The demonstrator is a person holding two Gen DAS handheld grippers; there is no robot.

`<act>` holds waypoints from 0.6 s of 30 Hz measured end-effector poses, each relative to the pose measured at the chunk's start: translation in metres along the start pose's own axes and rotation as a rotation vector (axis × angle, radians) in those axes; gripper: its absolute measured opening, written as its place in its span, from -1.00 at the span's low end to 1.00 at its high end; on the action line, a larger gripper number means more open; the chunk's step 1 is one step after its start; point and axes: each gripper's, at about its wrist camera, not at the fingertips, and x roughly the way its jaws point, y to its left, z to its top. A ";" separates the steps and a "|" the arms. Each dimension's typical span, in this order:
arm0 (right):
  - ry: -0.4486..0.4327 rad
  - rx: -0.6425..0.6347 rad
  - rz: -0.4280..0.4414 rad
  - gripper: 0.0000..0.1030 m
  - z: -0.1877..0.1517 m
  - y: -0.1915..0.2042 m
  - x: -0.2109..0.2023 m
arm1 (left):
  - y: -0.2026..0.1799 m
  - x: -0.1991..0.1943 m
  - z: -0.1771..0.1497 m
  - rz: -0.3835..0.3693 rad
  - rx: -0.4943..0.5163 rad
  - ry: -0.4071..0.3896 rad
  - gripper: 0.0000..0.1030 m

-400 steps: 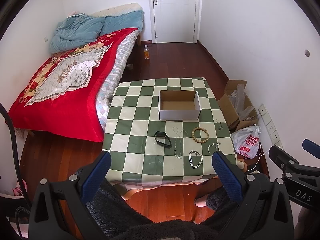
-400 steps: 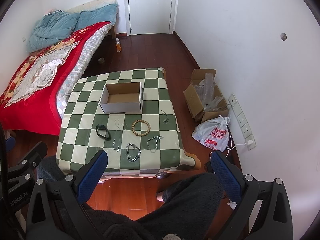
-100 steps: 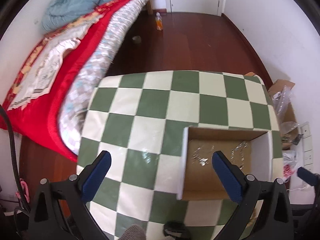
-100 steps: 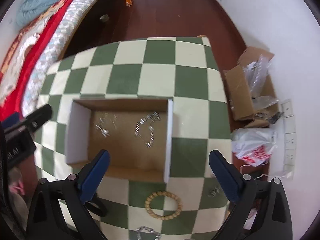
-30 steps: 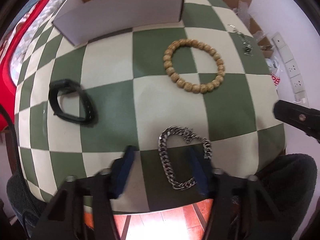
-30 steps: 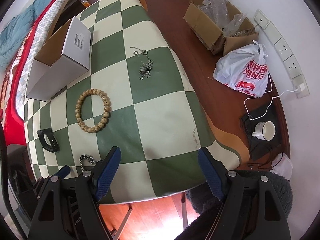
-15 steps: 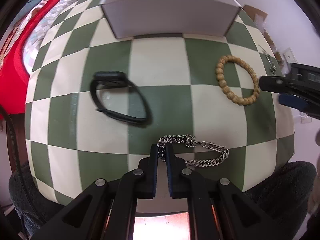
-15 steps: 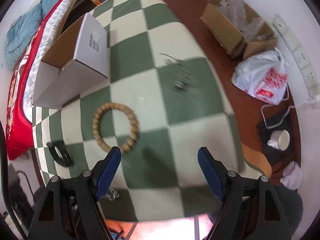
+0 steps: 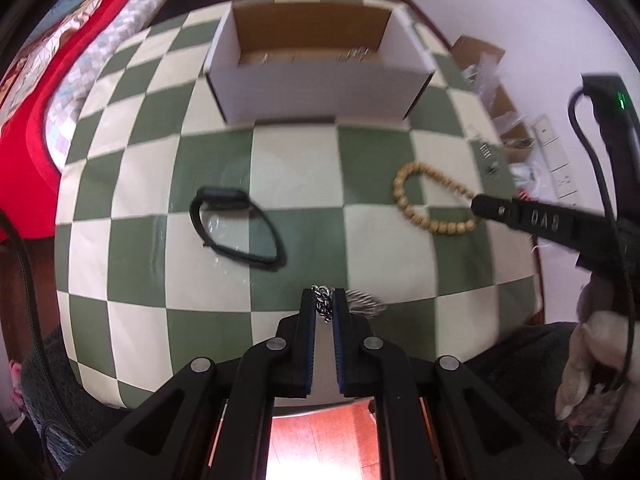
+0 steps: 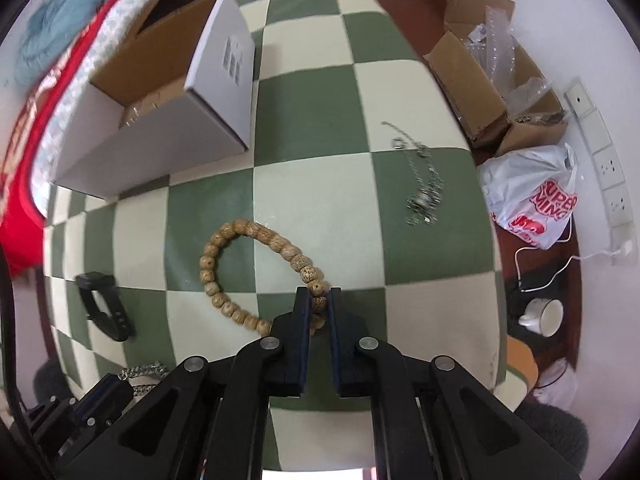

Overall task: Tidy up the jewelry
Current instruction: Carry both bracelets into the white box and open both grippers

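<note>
Left gripper (image 9: pixel 324 304) is pinched tight on the silver chain bracelet (image 9: pixel 362 307), links bunched between its fingers and the rest trailing off blurred to its right. Right gripper (image 10: pixel 319 303) is clamped on the wooden bead bracelet (image 10: pixel 244 270), whose loop spreads ahead and left over the checkered table (image 10: pixel 332 208). Beyond the left gripper lies the black band (image 9: pixel 234 232); farther ahead stands the open cardboard box (image 9: pixel 320 80). A thin necklace (image 10: pixel 420 176) lies ahead-right of the right gripper.
</note>
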 end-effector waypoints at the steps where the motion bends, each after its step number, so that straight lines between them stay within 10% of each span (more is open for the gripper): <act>1: -0.009 0.007 0.019 -0.83 -0.002 -0.002 -0.006 | 0.004 -0.006 0.004 -0.010 0.004 -0.010 -0.90; 18: -0.158 -0.063 0.140 -0.83 -0.019 0.014 -0.117 | 0.000 -0.099 0.057 -0.093 0.073 -0.170 -0.90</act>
